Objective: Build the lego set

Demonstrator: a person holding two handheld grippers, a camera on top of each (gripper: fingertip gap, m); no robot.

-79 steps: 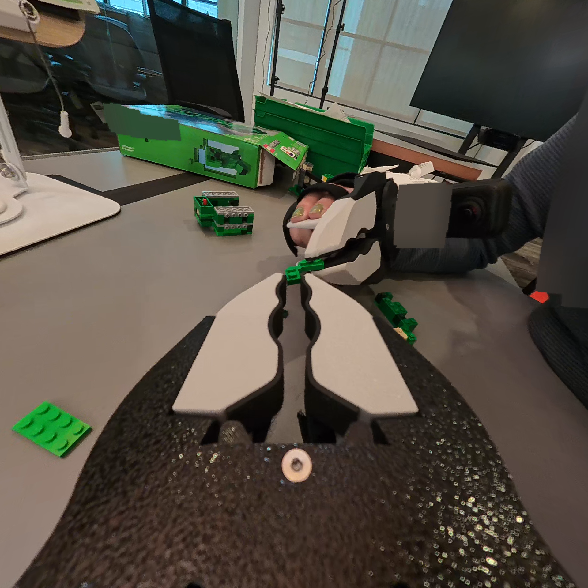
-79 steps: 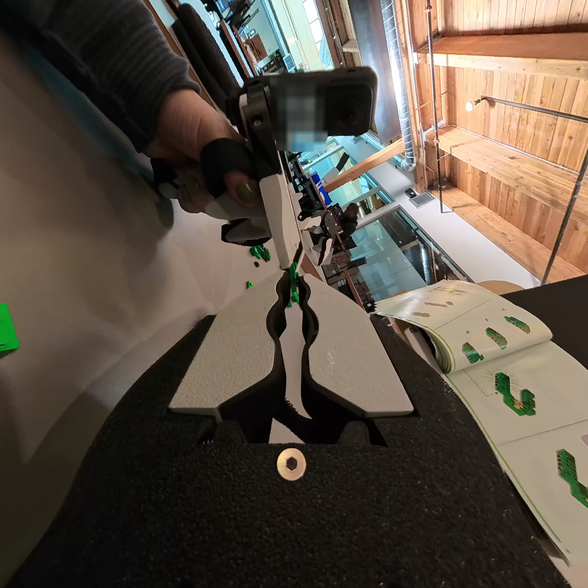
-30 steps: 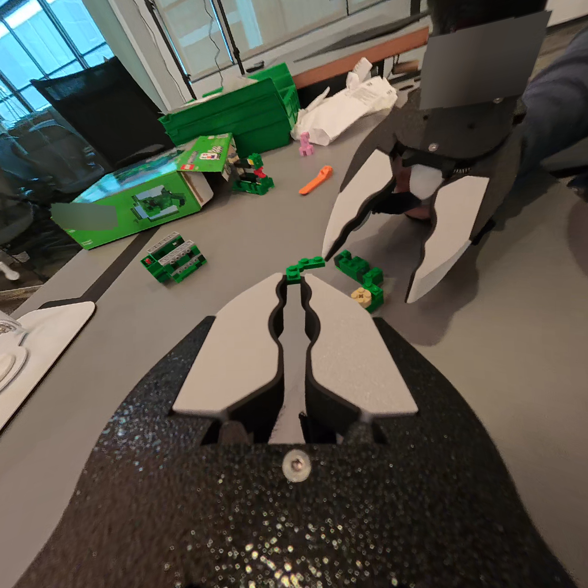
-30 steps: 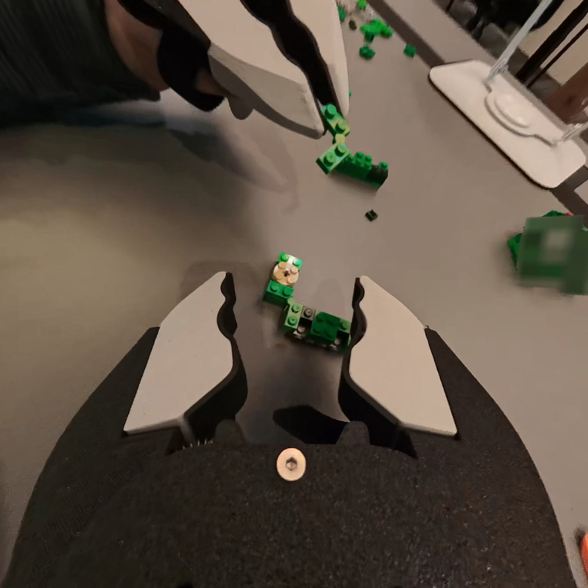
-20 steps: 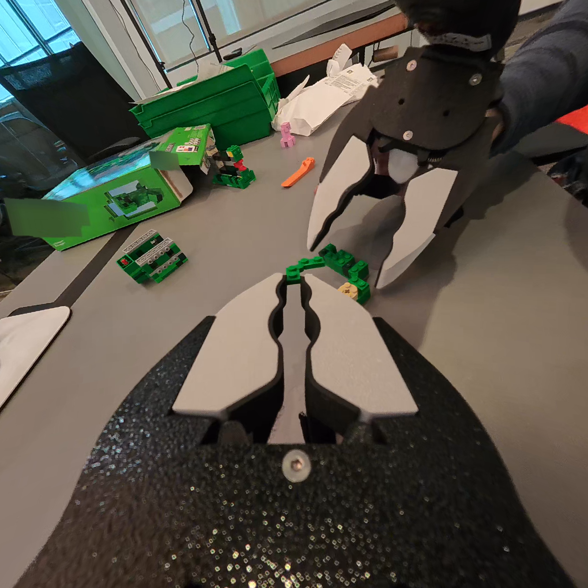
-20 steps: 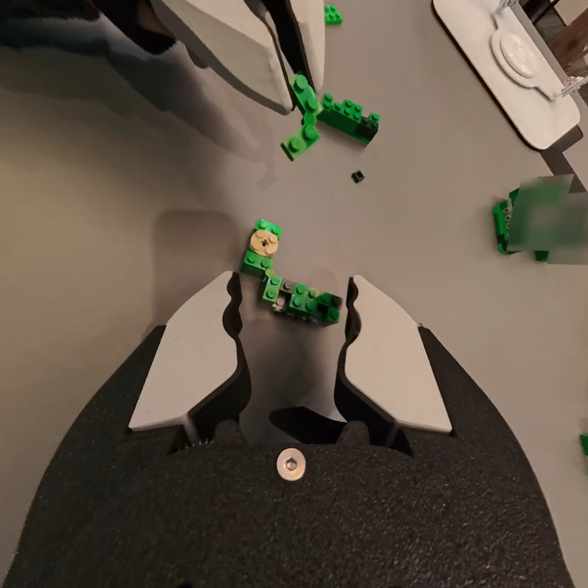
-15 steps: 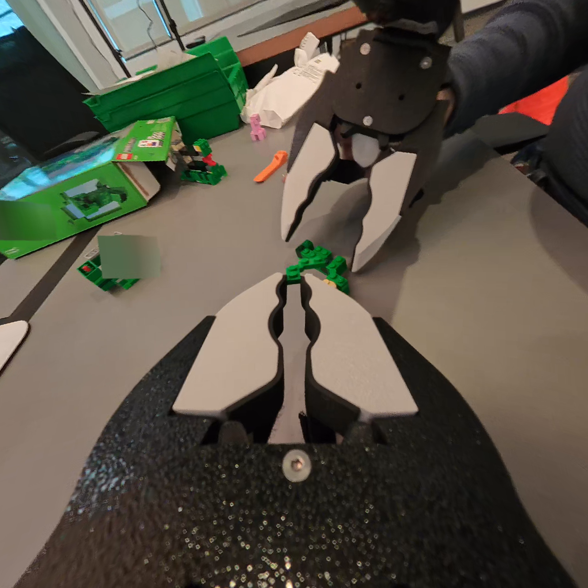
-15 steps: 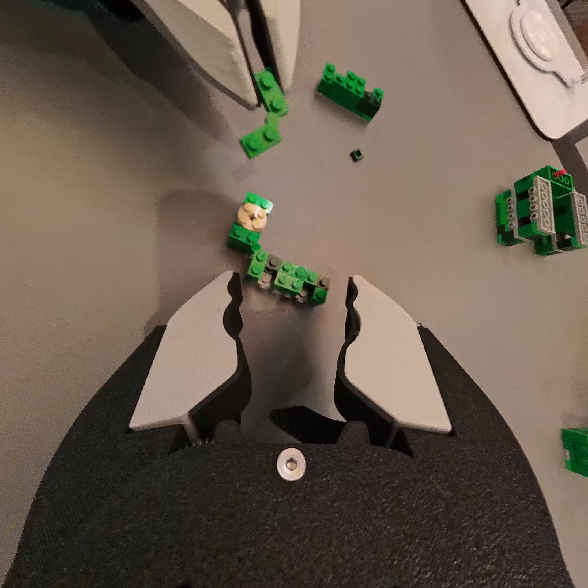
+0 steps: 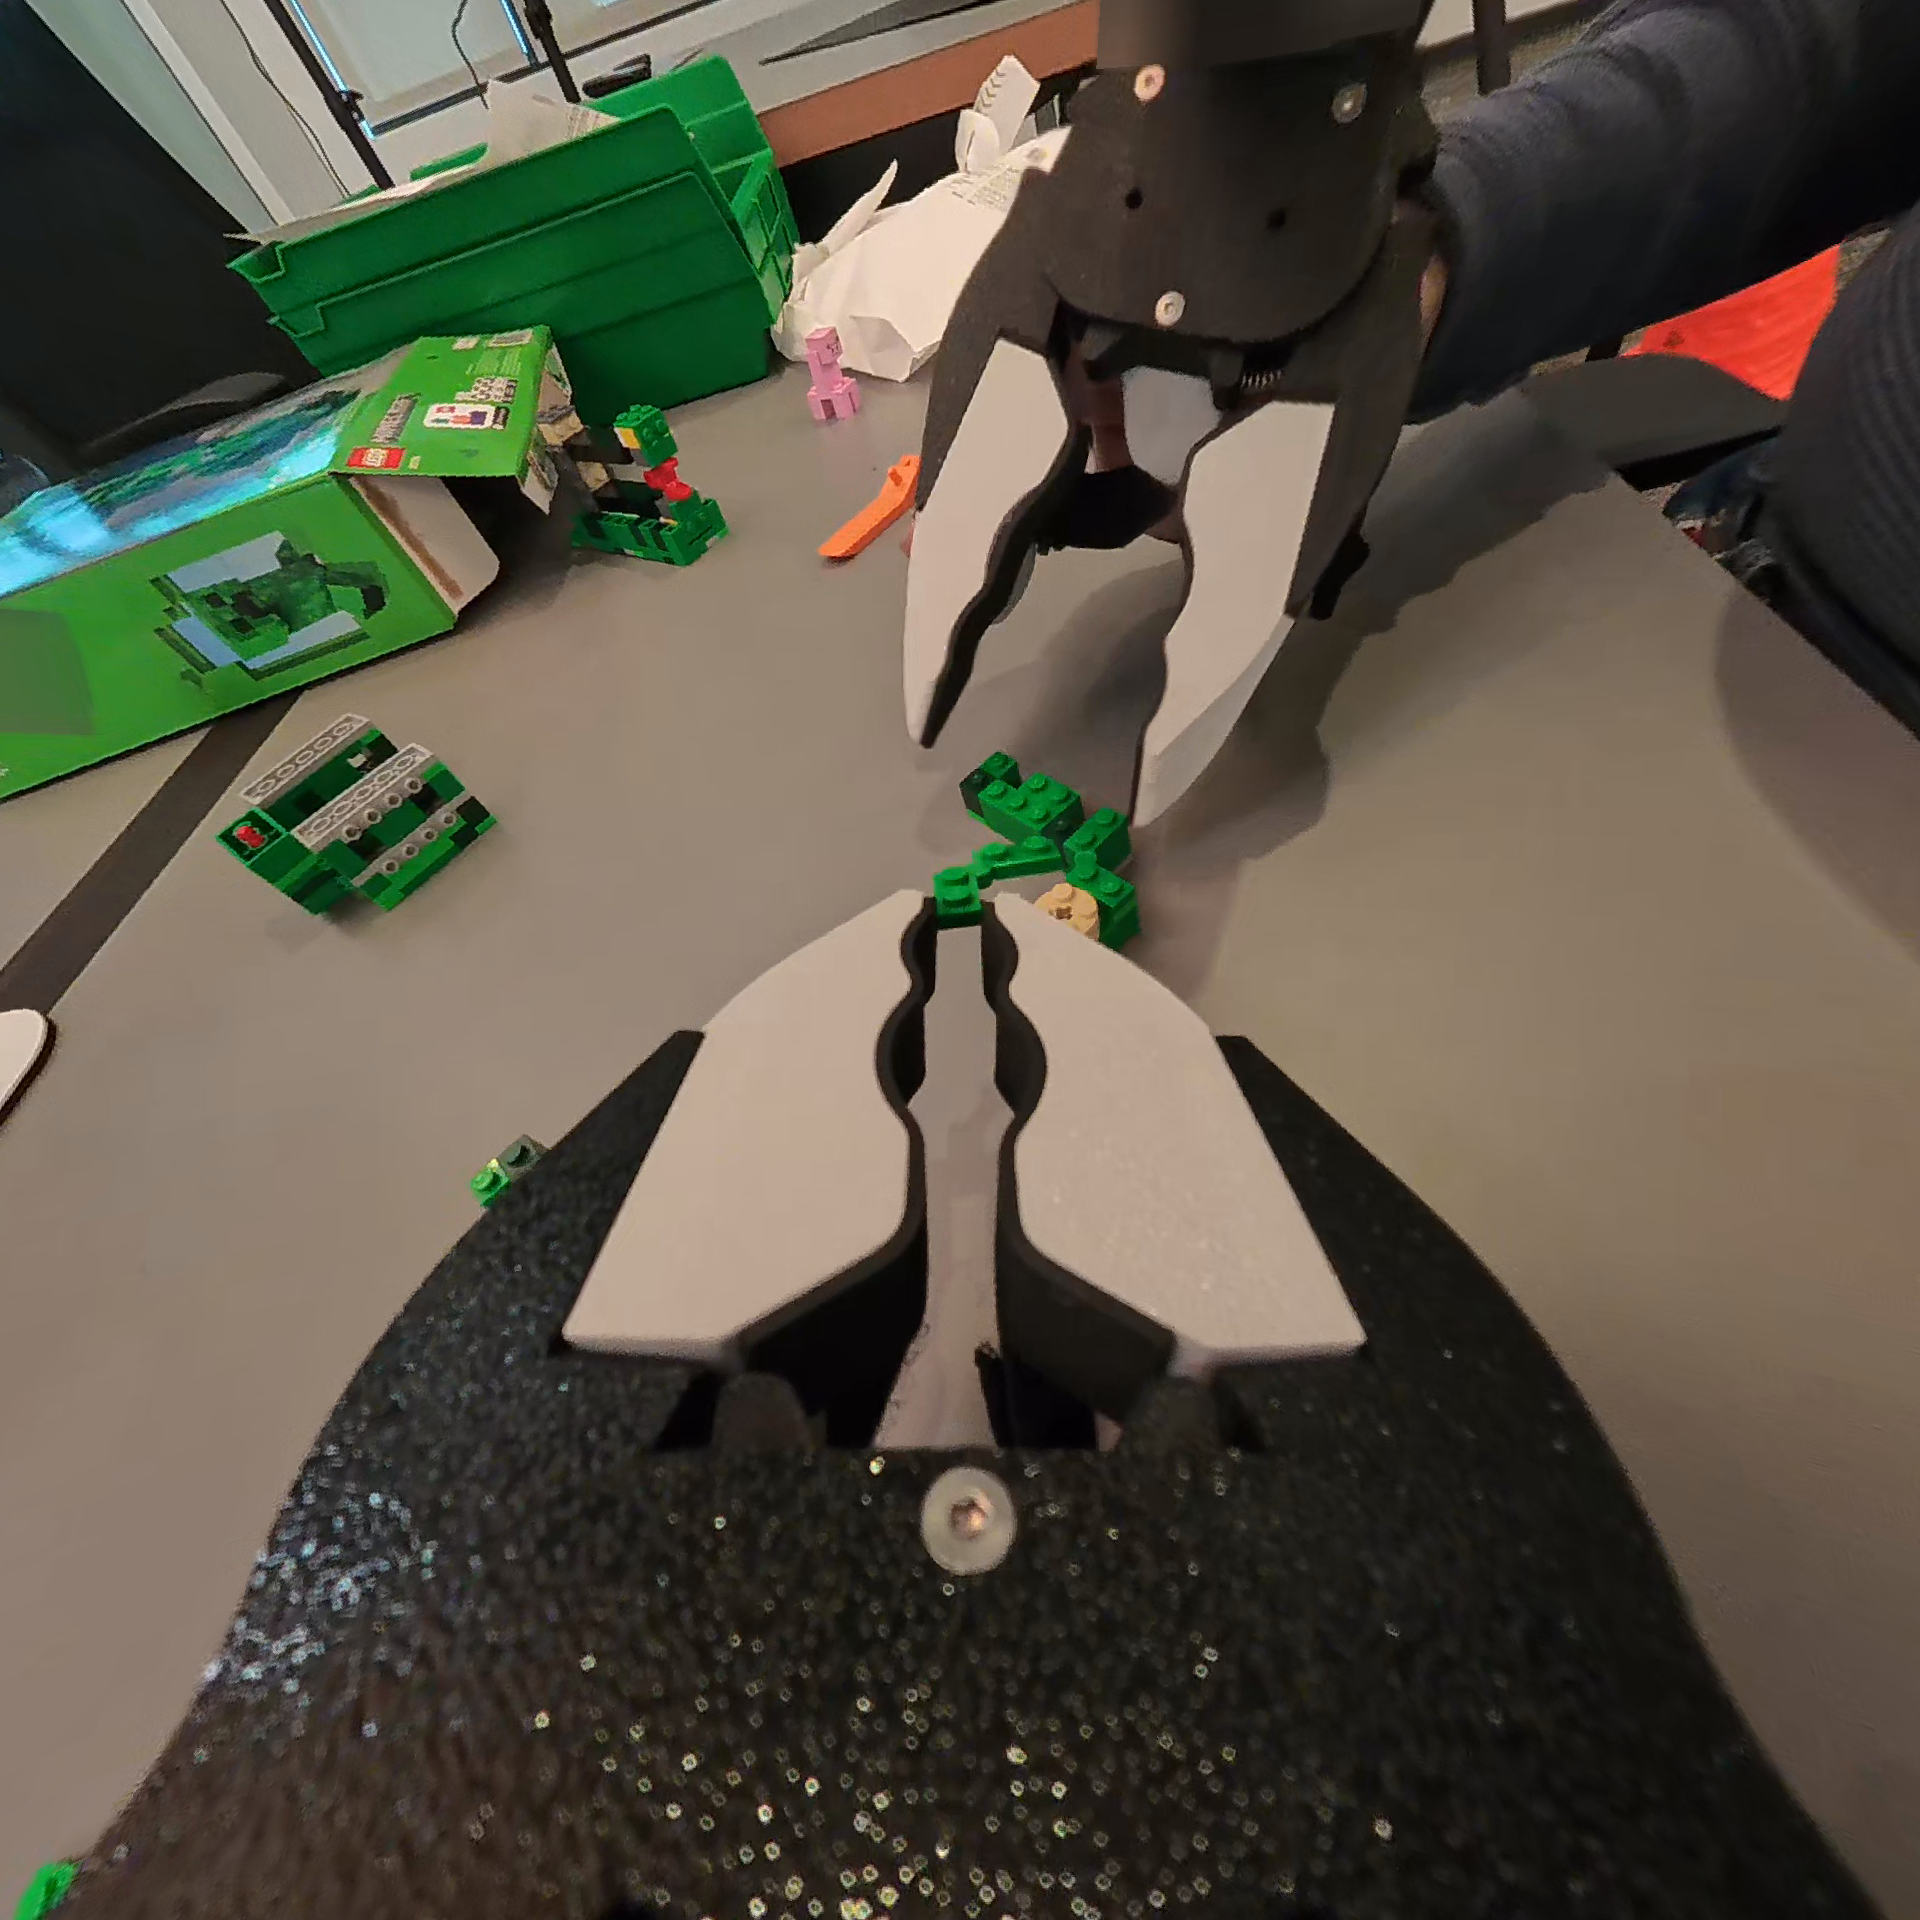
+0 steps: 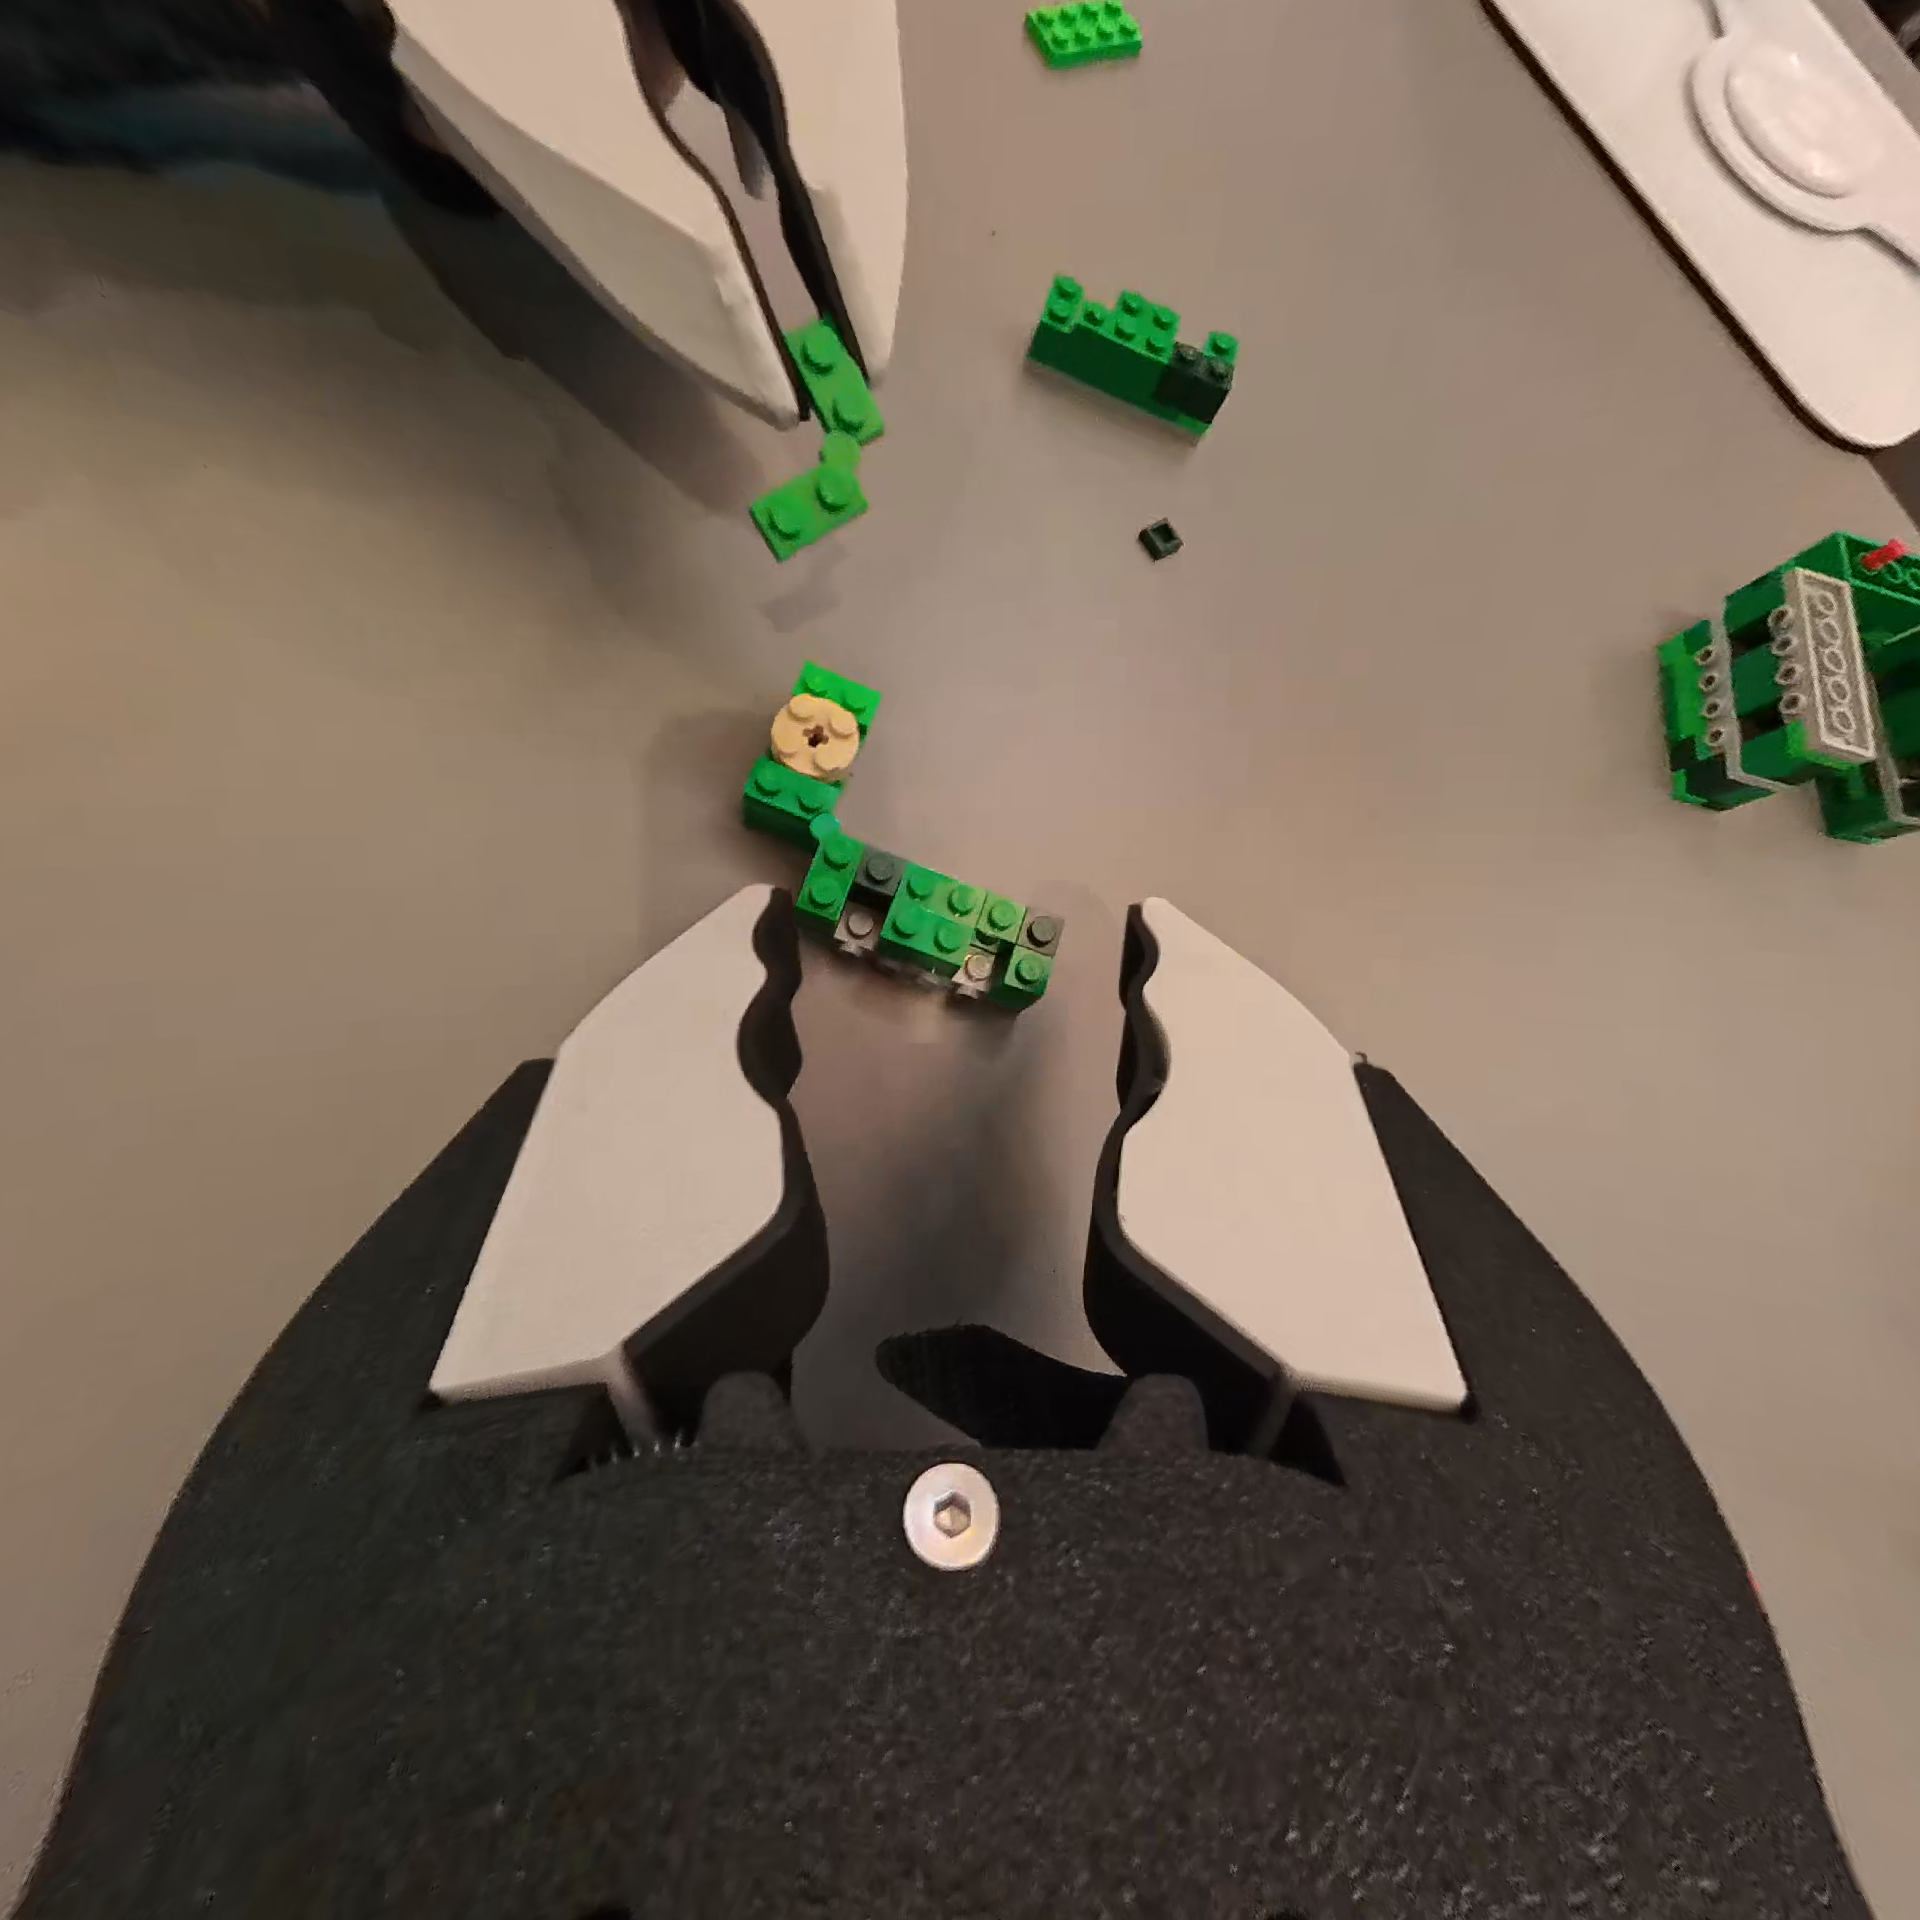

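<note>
My left gripper (image 9: 956, 914) is shut on one end of a green hinged plate piece (image 9: 1003, 860) and holds it just above the table. It shows at the top of the right wrist view (image 10: 831, 384), with the plate piece (image 10: 821, 499) hanging from its tips. An L-shaped green assembly (image 10: 925, 925) with a tan round plate (image 10: 816, 736) lies on the grey table (image 10: 1351, 727). My right gripper (image 10: 951, 914) is open and empty, and its tips straddle the assembly's long arm. It also shows in the left wrist view (image 9: 1034, 779), pointing down over the assembly (image 9: 1039, 805).
A green brick strip (image 10: 1127, 353), a tiny dark piece (image 10: 1161, 540) and a green-and-grey block build (image 10: 1808, 717) lie to the right. A white stand base (image 10: 1766, 156) is at far right. A green box (image 9: 208, 592), green bins (image 9: 540, 239), an orange tool (image 9: 868, 525) and a white bag (image 9: 914, 270) sit at the back. One gripper's finger ends stand about 8 cm off the other's. The green-and-grey block build (image 10: 1808, 717) lies around 20 cm away from my right fingertips. My left wrist view (image 9: 410, 779) looks at it from another angle.
My right gripper has tilted down over the L-shaped assembly and stayed open. My left gripper, still shut on the green plate piece, has come closer to the assembly.
</note>
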